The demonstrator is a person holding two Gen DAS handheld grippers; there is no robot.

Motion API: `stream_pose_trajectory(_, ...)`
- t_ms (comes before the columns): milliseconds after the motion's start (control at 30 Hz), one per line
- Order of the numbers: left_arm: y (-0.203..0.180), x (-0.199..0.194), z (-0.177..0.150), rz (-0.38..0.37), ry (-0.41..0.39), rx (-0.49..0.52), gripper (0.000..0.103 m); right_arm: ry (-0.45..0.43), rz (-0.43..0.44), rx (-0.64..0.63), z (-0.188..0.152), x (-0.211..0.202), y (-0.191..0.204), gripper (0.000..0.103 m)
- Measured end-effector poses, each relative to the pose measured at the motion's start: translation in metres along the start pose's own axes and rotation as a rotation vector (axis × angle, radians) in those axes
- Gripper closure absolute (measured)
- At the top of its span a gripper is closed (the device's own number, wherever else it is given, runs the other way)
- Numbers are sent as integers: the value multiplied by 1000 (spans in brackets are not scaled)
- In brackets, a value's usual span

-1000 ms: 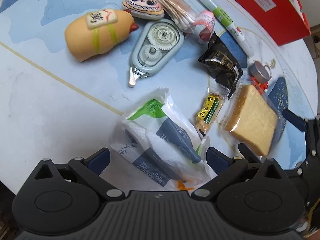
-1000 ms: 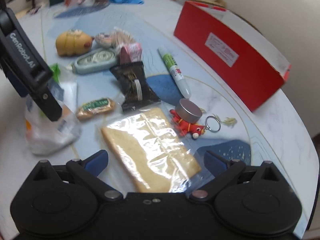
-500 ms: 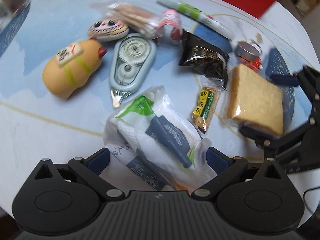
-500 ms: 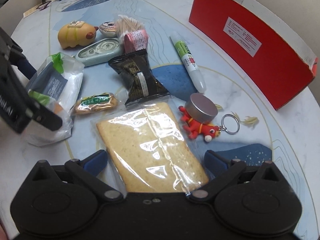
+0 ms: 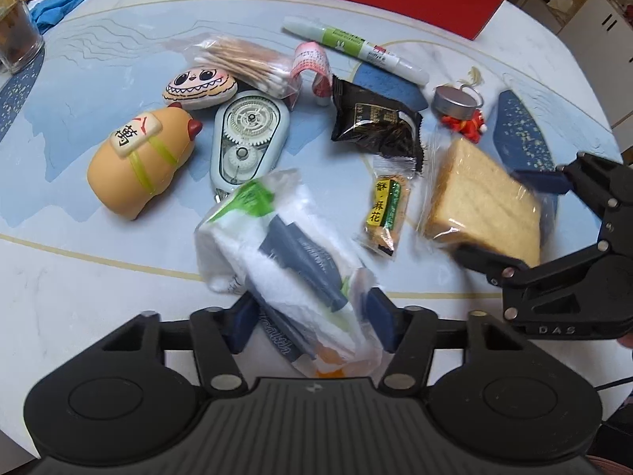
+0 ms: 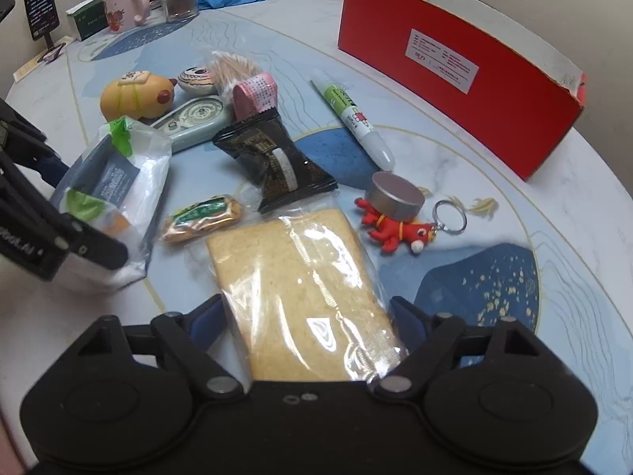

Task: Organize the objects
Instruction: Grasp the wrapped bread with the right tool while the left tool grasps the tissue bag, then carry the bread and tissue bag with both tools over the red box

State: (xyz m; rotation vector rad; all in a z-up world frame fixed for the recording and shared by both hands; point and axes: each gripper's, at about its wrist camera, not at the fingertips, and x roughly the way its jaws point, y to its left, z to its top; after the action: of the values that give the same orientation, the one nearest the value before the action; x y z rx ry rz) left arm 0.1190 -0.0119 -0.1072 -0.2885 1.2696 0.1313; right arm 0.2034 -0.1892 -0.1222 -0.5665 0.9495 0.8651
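My left gripper (image 5: pixel 310 318) is shut on a white tissue pack (image 5: pixel 285 253) with green and grey print; the pack also shows in the right wrist view (image 6: pixel 114 198). My right gripper (image 6: pixel 306 316) is closed on a wrapped slice of bread (image 6: pixel 300 293), which shows in the left wrist view (image 5: pixel 482 206) between the right gripper's fingers (image 5: pixel 542 182). Between the two lies a small yellow-green snack bar (image 5: pixel 385 213).
On the table (image 5: pixel 79 261) lie a tan capybara toy (image 5: pixel 138 162), a correction tape (image 5: pixel 247 138), a shell toy (image 5: pixel 199 87), cotton swabs (image 5: pixel 245 63), a black snack pack (image 5: pixel 376 122), a marker (image 5: pixel 356 49), a tin candle on a red crab keychain (image 6: pixel 395 206). A red box (image 6: pixel 459 67) stands at the back.
Both grippers have closed: the left on the tissue pack, the right on the bread. The left view has swung so the red box shows at the top.
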Motion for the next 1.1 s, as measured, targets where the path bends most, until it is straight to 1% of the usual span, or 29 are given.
stream_pose_trajectory(100, 5, -5, -2, -5, -6, -13, 53, 4, -11, 31, -2, -6, 5, 19)
stream_pose_trajectory(200, 5, -10, 1, 7, -30, 1, 54, -6, -27, 68, -3, -16, 6, 19)
stream_pose_trajectory(300, 1, -22, 5, 13, -82, 36, 54, -27, -38, 106, -1, -29, 2, 19)
stream_pose_trajectory(467, -9, -40, 20, 1, -156, 89, 54, -61, -63, 167, 9, -49, -8, 19)
stream_pose_trajectory(600, -18, -54, 40, 0, -217, 136, 54, -85, -93, 211, 23, -62, -22, 19)
stream_pose_trajectory(733, -24, -68, 68, -11, -259, 186, 54, -102, -109, 268, 39, -75, -45, 19)
stream_pose_trajectory(867, -32, -80, 94, 10, -302, 261, 54, -125, -119, 315, 56, -87, -73, 19)
stream_pose_trajectory(1000, -33, -88, 118, 44, -319, 285, 54, -146, -135, 346, 70, -93, -99, 19)
stream_pose_trajectory(1100, -27, -90, 134, 45, -314, 283, 54, -161, -150, 355, 82, -97, -113, 19)
